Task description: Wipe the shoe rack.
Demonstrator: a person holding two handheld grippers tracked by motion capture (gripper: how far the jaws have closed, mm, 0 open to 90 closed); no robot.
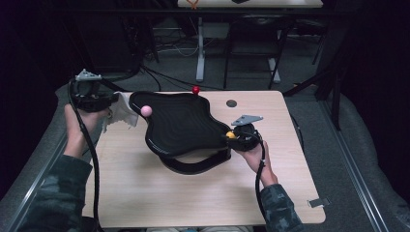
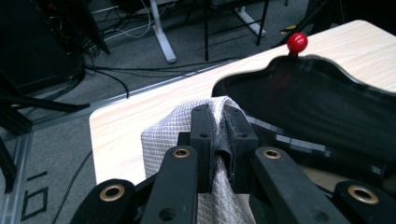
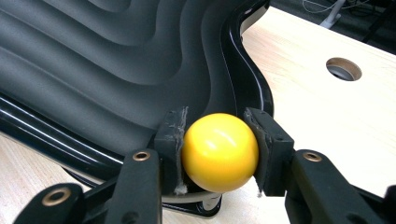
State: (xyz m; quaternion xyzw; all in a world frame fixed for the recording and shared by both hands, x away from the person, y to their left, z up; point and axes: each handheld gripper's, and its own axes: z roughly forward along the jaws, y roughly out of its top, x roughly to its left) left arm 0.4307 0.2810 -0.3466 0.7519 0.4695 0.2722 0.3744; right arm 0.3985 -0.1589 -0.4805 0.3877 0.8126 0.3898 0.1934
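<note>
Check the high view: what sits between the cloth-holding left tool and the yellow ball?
The black ridged tray spans that stretch, from the left tool and its white cloth to the yellow ball, with a pink ball at its near edge.

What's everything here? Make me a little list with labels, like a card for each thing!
Left hand-held gripper: shut on the white cloth, beside the tray's edge
Right hand-held gripper: shut on the yellow ball knob
Black wavy tray: tilted on its black stand
Other knobs: pink ball, red ball at the rim
Table: light wood, with a round hole
</note>
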